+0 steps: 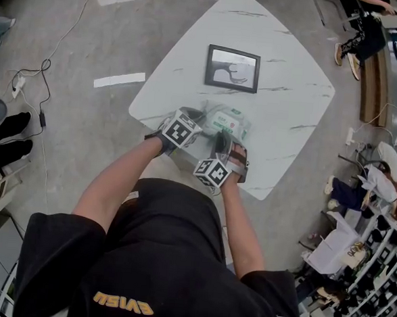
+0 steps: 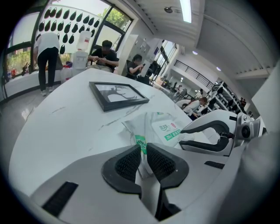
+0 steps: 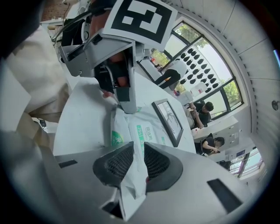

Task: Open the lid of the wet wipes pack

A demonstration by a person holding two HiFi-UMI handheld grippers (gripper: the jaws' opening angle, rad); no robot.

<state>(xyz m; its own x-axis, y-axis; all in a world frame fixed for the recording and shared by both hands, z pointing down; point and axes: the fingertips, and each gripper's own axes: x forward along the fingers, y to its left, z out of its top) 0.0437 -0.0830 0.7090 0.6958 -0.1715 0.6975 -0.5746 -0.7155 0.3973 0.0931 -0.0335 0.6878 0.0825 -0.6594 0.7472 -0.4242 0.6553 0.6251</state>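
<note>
White marble-look table [image 1: 284, 93] is noted, carrying a dark picture frame [image 1: 232, 68] and, nearer the person's edge, the wet wipes pack [image 1: 229, 121], lying flat. The left gripper [image 2: 143, 151] is closed narrow on the film at one edge of the pack, so the pack is anchored. The right gripper [image 3: 139, 151] is likewise narrow, with a fold of white film caught between its pads at another edge. The lid [image 2: 168, 130] on the top face appears not yet lifted.

Judgement: the lid's free tab is better pinched than loose film, then peeled low toward its hinge, with the left hold firm so the pack is not dragged.
</note>
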